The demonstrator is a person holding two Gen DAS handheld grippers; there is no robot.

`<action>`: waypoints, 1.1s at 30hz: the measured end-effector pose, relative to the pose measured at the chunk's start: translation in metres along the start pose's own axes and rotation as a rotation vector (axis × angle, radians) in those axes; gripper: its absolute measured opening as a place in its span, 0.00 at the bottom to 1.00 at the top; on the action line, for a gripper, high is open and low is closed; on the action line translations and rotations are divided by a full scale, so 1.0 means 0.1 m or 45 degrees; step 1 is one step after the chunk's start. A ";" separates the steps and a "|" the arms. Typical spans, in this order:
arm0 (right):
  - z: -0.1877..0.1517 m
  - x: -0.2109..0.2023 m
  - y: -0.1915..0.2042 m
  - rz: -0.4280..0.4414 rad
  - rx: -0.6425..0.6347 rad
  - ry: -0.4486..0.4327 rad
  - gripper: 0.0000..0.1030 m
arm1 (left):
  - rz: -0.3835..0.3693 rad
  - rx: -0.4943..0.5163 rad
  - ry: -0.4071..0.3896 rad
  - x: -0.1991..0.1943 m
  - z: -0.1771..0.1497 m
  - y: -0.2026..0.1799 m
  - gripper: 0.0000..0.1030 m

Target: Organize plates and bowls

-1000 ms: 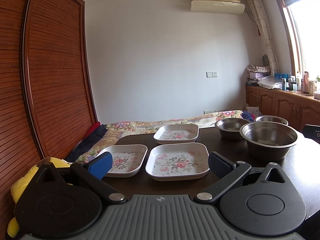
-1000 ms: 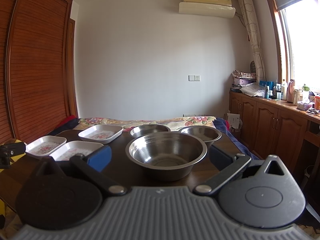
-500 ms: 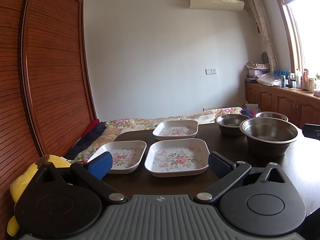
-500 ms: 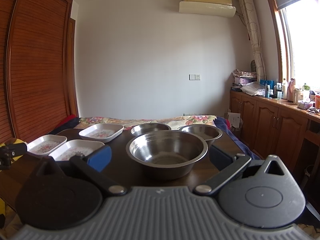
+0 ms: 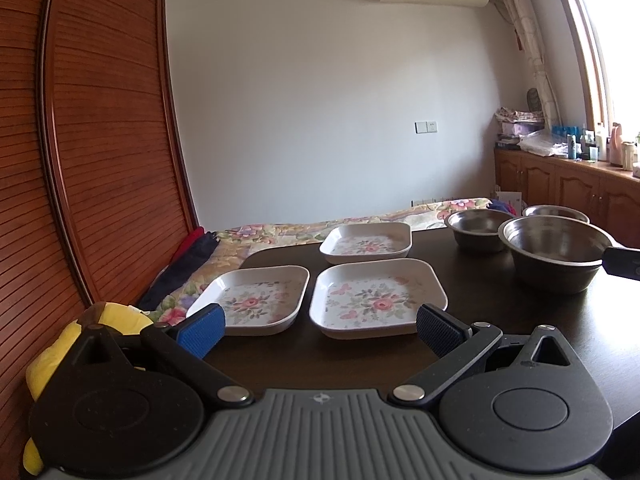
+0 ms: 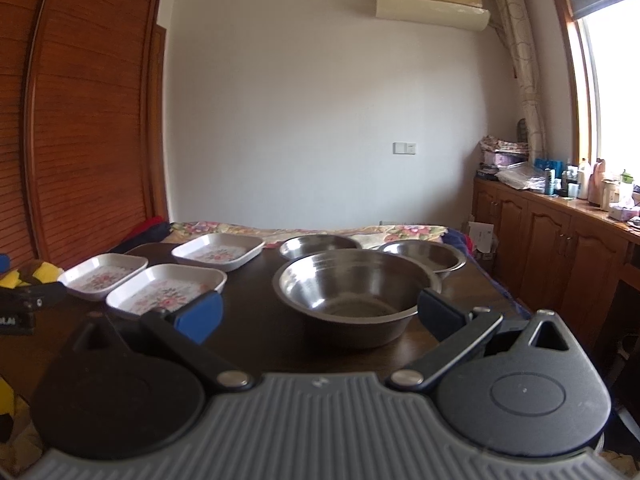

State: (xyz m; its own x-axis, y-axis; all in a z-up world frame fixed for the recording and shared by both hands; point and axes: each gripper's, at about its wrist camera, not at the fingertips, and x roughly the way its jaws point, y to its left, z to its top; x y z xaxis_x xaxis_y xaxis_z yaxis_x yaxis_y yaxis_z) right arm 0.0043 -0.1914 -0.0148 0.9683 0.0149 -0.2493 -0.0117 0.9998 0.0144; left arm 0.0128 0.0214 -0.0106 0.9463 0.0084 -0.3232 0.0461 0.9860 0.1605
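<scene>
Three plates (image 5: 378,300) beside three bowls (image 6: 352,286) crowd table (image 5: 520,320).

Bare table (image 5: 500,292) between plates (image 5: 378,300), bowls (image 5: 554,252)

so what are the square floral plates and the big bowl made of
The square floral plates look like glossy white melamine or plastic, though glazed ceramic is possible: thin rolled rims, printed flowers. The big bowl looks like stainless steel: grey brushed inside with soft reflections.

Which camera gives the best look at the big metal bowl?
The right wrist view: the big metal bowl sits centred and close, its inside visible. The left wrist view shows it off to the right, partly behind the other hand-held gripper's tip.
</scene>
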 end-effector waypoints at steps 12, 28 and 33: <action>0.13 0.21 0.45 0.235 -0.144 0.048 1.00 | -0.031 0.019 0.025 0.26 0.15 0.42 1.00; 0.52 0.69 0.74 0.451 -0.246 0.147 0.82 | -0.159 -0.038 0.090 0.60 0.31 0.69 0.98; 0.67 0.97 0.71 0.481 -0.279 0.233 0.72 | -0.213 -0.075 0.158 0.73 0.25 0.62 0.87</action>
State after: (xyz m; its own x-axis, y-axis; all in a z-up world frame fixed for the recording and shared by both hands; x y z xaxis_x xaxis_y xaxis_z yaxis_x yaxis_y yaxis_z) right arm 0.1146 -0.1198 0.0272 0.8263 0.3601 -0.4331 -0.4261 0.9025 -0.0625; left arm 0.0928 0.0790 -0.0009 0.8802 -0.1391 -0.4537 0.1770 0.9833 0.0418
